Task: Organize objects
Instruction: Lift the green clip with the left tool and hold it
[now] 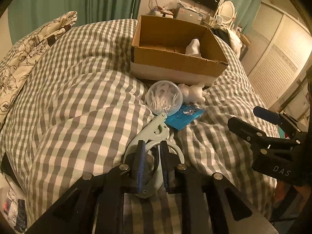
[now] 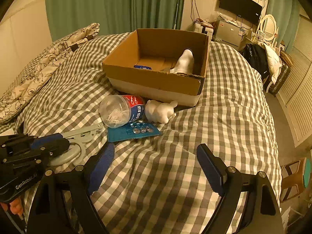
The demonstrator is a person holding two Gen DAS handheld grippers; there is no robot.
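The left gripper (image 1: pixel 152 150), at the bottom centre of its own view, has its jaws narrowed around the curved handle of a pale green clip (image 1: pixel 154 136) that lies on the checked bed cover (image 1: pixel 78 97); whether the pads actually press the plastic I cannot tell, though the handle sits between them. The right gripper (image 2: pixel 156 167) hangs wide and empty over bare cover in the lower part of its view. The step in hand looks like picking up the clip, and the next move would call for a firm close, a lift, and a carry to the cardboard box (image 2: pixel 156 81) in the upper middle of the frame, where a white sock (image 2: pixel 185 62) and a small blue packet (image 2: pixel 142 67) already lie. Between clip and box lie a clear jar of cotton swabs (image 2: pixel 120 111), a white toy animal (image 2: pixel 159 110) and a blue card of buttons (image 2: pixel 134 131), all close together just in front of the box.
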